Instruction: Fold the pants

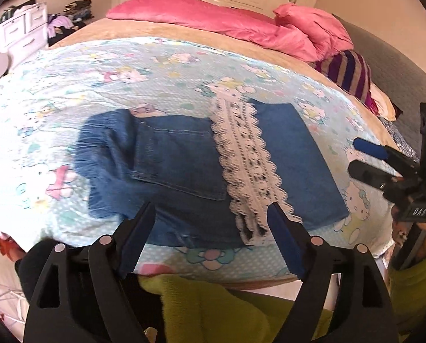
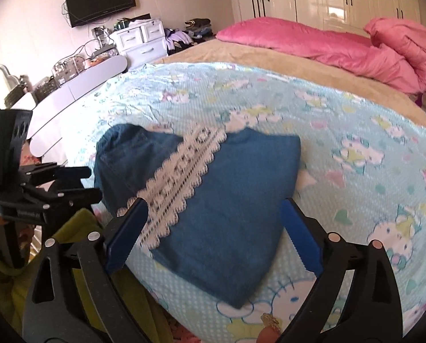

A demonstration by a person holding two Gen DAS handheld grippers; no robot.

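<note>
Blue denim pants lie folded into a compact rectangle on the cartoon-cat sheet, near the bed's front edge. A white lace band runs across them. My left gripper hovers over the pants' near edge, jaws wide apart, nothing between the pads. My right gripper stands open above the right half of the pants and holds nothing.
A pink duvet and a striped cloth lie at the far side of the bed. White drawers and a wall TV stand to the left. A person's green garment is below the grippers.
</note>
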